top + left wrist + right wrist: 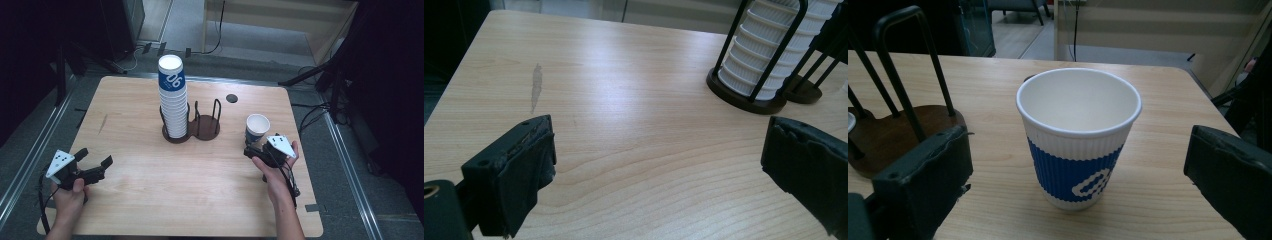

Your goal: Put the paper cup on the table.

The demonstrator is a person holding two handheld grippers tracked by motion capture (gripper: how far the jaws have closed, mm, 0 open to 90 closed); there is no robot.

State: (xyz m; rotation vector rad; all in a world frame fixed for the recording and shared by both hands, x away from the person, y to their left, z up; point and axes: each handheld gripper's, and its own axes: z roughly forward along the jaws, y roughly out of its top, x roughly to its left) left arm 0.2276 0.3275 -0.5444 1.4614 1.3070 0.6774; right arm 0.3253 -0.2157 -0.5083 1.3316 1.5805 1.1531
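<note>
Both tongs, left (95, 163) and right (1075, 165), gape wide, empty; one loose cup (1078, 135), one cup stack (173, 97).

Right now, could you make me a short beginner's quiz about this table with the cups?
1. True or false: the single cup stands upright, apart from the right gripper.
2. Where is the cup stack? A) lying on the table B) in the holder's left slot C) held by the left gripper
3. Fill in: the holder's right slot is ____.

Key: 1 true; 2 B; 3 empty.
</note>
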